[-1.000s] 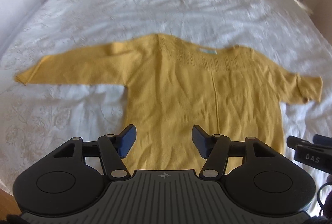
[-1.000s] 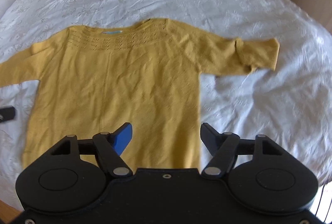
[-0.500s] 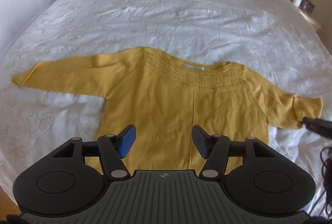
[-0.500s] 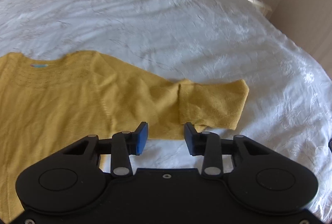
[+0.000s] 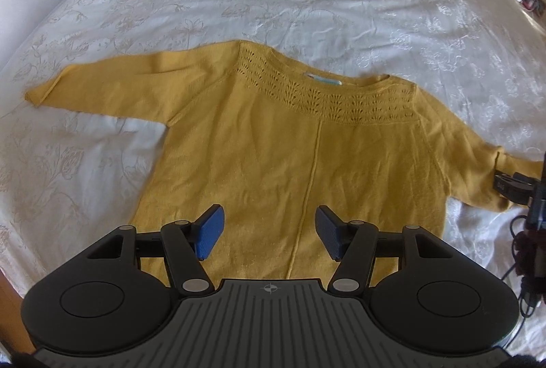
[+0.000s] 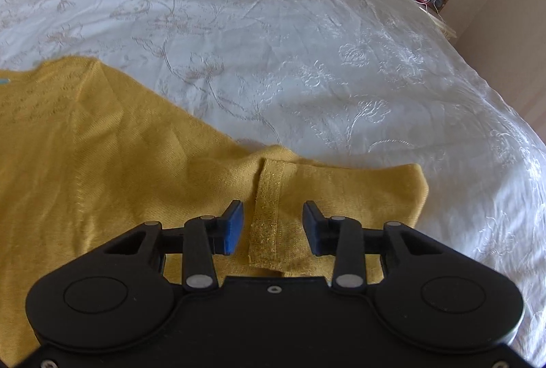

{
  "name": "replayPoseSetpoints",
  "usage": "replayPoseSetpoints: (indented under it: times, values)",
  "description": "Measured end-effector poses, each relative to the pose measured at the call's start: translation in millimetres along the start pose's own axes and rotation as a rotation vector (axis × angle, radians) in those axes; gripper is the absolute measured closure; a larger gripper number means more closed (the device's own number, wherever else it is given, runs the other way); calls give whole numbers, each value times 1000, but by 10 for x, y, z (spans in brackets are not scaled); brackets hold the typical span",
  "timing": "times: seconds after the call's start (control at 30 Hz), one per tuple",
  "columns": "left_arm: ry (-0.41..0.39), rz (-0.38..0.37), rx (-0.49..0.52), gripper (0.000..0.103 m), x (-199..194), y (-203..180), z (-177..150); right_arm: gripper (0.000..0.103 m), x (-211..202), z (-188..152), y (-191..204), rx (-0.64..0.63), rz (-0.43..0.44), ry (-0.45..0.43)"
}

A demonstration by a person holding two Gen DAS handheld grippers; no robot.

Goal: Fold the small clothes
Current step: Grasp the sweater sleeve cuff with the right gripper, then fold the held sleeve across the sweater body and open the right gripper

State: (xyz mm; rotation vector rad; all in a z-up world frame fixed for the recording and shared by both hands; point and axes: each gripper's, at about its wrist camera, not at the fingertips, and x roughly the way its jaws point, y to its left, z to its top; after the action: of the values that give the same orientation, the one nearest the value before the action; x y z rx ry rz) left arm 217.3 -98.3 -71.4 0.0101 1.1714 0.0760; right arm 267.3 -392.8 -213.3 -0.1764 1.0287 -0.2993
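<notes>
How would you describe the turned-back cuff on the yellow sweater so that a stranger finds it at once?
On the white embroidered bedspread lies a mustard-yellow knitted sweater, spread flat. Follow its sleeve nearest the right gripper, whose jaws are open. That cuff is doubled back, showing a glittery hem band; the other sleeve lies unfolded.

matte black throughout. left gripper (image 5: pixel 269 231): ribbed dark grey top plate with a small crosshair mark, two round black housings with recessed discs, angled link arms on silver pivot pins, blue textured pads (image 5: pixel 211 231). right gripper (image 6: pixel 273 228): smooth black plate, same discs, link arms and silver pins, small screws along the lower edge, blue pads (image 6: pixel 233 227). black cables at the left view's right edge.
</notes>
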Motion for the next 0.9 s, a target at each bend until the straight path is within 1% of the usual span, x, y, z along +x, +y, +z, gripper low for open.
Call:
replayPoseSetpoints:
  times: [0.17, 0.2, 0.23, 0.3, 0.33, 0.4, 0.43, 0.5, 0.63, 0.73, 0.8, 0.9]
  values:
    - [13, 18, 2, 45, 32, -83, 25, 58, 140, -95, -13, -36, -33, 22]
    - [16, 18, 0, 45, 40, -93, 25, 60, 134, -109, -40, -33, -29, 20]
    - [19, 17, -1, 45, 44, -102, 25, 69, 127, -112, -92, -23, -16, 24]
    - [22, 16, 3, 45, 53, -119, 29, 84, 101, -117, -231, 26, 13, 32]
    - [23, 15, 7, 45, 59, -121, 30, 87, 70, -115, -352, 80, 52, 33]
    - [23, 13, 10, 45, 70, -120, 31, 87, -1, -122, -595, 199, 113, 37]
    - [23, 11, 12, 45, 78, -116, 34, 87, -55, -125, -731, 262, 134, 42]
    - [18, 8, 19, 45, 89, -98, 37, 87, -167, -140, -932, 338, 154, 38]
    - [4, 11, 47, 45, 125, -30, 49, 87, -450, -104, -1250, 443, 194, 18]
    - [2, -7, 64, 45, 173, 60, 65, 87, -692, -24, -1411, 525, 225, -13]
    - [-2, -21, 69, 45, 207, 141, 76, 87, -871, 61, -1457, 558, 242, -41]
    - [-3, -50, 70, 45, 257, 293, 97, 87, -1151, 260, -1398, 568, 268, -84]
